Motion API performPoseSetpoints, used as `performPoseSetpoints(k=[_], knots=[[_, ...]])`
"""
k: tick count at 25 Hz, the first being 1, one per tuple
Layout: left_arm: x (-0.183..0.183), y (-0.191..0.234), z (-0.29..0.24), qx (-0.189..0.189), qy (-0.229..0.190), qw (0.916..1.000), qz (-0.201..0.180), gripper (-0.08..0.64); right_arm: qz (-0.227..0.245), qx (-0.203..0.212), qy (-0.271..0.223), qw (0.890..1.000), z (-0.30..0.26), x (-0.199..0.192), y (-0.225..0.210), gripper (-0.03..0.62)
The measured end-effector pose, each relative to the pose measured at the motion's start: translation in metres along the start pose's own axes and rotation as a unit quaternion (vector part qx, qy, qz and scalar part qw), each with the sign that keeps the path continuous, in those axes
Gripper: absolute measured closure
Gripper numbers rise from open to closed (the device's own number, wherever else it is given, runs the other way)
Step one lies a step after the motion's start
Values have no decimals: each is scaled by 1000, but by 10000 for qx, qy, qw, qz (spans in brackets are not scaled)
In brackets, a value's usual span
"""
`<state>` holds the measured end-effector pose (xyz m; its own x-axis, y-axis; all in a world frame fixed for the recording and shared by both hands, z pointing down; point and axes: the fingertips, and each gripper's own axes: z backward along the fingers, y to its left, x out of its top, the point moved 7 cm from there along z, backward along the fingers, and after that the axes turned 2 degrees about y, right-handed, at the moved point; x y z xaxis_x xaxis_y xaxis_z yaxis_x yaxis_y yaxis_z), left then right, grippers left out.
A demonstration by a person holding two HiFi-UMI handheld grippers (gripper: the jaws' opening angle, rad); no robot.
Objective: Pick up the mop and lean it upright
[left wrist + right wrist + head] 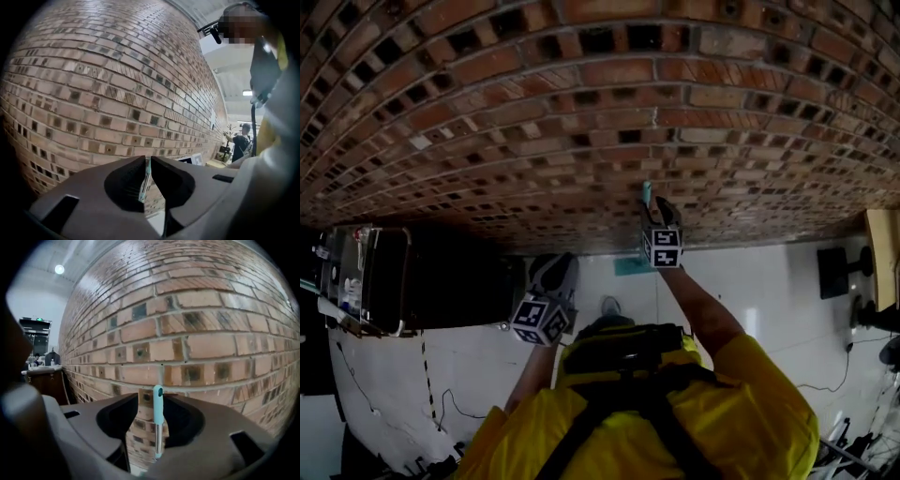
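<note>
Mop handle (158, 409) upright against brick wall (581, 112), loose between released right gripper (153, 397) jaws; left gripper (148, 162) clenched empty at its 7 o'clock; best withdraw straight toward 6 o'clock, no nudging.

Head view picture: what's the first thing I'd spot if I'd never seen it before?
The huge red brick wall fills the whole top of the head view. Right against it stands a mop handle with a teal tip, upright between the open jaws of the right tool. At the bottom, the person's bright yellow jacket stands out.
</note>
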<state>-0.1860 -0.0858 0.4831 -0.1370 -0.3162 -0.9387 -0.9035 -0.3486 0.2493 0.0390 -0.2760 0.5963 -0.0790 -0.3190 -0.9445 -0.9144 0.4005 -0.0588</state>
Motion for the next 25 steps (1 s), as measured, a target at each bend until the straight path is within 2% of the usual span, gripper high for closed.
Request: performPoseSetpoints(k=[5,7,9,11,21,25], knots=[[8,55,-22,-472,365,9982,24,529,-117,-734,268,9969,-47,-16,-2,438],[15,67,-28,-567,345,9978,-19,529,-48,-893,294,9956,-56,-20,-4,470],[22,73,-28,-645,183,9977,-27,529,-19,-1009,368,9942,-62,-27,-8,469],[23,78,-26,-698,76,9975,-1,529,-48,-1044,421,9936,-65,-33,-11,477],[26,92,-21,-662,164,9977,-58,529,-201,-1070,437,9931,-78,-38,-5,480],[32,94,-16,-600,-2,9982,-57,529,-284,-1098,388,9928,-56,-38,-10,482]])
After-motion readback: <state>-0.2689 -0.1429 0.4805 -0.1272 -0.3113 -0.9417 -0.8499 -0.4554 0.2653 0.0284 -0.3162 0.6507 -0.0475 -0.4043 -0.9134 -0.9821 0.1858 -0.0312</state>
